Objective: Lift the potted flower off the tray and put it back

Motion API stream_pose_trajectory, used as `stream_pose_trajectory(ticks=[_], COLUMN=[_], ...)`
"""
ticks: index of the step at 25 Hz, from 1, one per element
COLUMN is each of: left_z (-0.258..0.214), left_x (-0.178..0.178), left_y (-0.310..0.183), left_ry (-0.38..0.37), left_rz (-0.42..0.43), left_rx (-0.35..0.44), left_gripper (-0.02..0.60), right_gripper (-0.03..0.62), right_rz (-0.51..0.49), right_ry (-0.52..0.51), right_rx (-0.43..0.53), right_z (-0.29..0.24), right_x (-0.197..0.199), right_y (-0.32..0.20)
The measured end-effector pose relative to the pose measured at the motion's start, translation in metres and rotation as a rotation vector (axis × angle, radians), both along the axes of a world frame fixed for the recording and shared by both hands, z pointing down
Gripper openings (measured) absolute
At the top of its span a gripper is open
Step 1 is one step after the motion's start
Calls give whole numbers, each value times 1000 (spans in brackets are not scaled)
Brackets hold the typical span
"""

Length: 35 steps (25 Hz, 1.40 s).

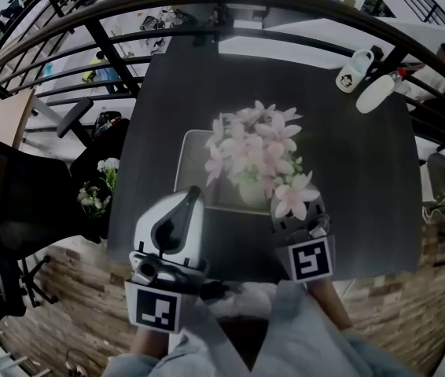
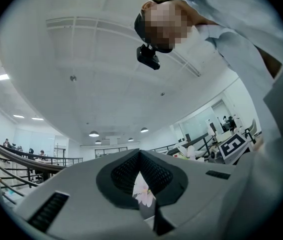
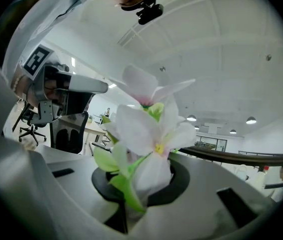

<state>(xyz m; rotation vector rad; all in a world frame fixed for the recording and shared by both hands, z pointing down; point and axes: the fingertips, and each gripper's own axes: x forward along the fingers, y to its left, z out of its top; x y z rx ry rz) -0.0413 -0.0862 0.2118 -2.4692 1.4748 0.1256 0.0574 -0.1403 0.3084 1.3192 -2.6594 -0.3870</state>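
Note:
The potted flower [image 1: 254, 154] has pale pink blooms and a light pot [image 1: 251, 192], and stands over the white tray's [image 1: 193, 157] near right part on the dark table. I cannot tell whether the pot touches the tray. My right gripper [image 1: 295, 212] is at the pot's near right side, its tips hidden under a bloom. In the right gripper view its jaws [image 3: 130, 204] are closed on green stems and leaves, with a flower [image 3: 154, 134] right above. My left gripper [image 1: 189, 200] hovers at the tray's near left edge, shut with nothing in it [image 2: 144, 200].
A white mug [image 1: 354, 70] and a white bottle [image 1: 375, 93] lie at the table's far right corner. Black office chairs [image 1: 18, 199] and a second bunch of flowers [image 1: 99, 185] stand left of the table. A dark railing [image 1: 89, 14] curves behind.

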Motion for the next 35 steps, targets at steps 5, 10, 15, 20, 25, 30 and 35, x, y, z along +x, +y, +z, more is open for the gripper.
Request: stream_pose_trajectory(ticks=[5, 10, 15, 20, 25, 30, 35], left_z=[6, 10, 17, 24, 33, 40, 48], left_x=[0, -2, -6, -7, -10, -12, -14], left_y=[-5, -8, -13, -16, -19, -23, -26], left_ry=[-7, -6, -9, -14, -13, -16, -18], left_rz=[-16, -36, -53, -68, -80, -94, -109], left_rx=[-15, -31, -50, -74, -96, -117, -136], left_gripper=[0, 0, 0, 0, 0, 0, 0], right_gripper=[51, 49, 49, 49, 49, 49, 49], right_rz=[-6, -17, -32, -42, -39, -49, -49], right_ry=[-21, -25, -40, -36, 8, 53, 68], right_rx=[-19, -39, -63, -75, -133, -164, -203], right_z=[11, 22, 37, 51, 76, 93, 111], right_x=[1, 0, -2, -4, -3, -3, -3], right_y=[-8, -13, -20, -27, -33, -37, -42])
